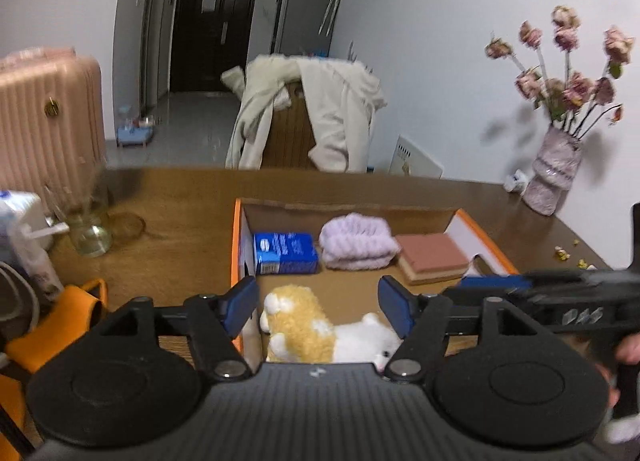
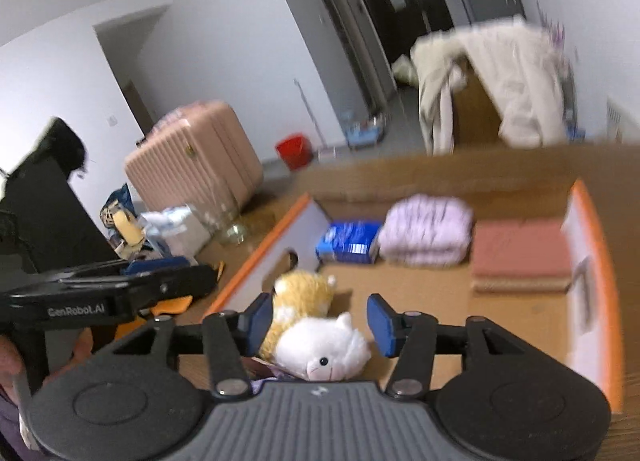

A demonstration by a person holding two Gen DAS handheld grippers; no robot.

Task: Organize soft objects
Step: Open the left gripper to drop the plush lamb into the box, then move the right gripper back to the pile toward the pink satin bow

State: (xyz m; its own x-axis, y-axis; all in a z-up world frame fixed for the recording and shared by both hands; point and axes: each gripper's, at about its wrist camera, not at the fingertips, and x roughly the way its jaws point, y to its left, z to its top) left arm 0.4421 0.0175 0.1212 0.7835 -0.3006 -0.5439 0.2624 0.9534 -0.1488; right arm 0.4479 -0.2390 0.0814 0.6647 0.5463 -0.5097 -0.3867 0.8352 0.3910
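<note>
Above the table [image 2: 400, 169], left gripper [image 2: 168, 265] reads "GenRobot.AI".

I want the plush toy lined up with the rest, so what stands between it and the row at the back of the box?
Nothing visible does. The plush toy lies at the near end of the cardboard box; bare box floor runs from it to the blue pack, the purple towel and the pink pad.

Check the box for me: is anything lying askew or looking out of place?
The plush toy lies tumbled on its side at the near end of the box, unlike the blue pack, purple cloth and pink pad lined along the far wall.
</note>
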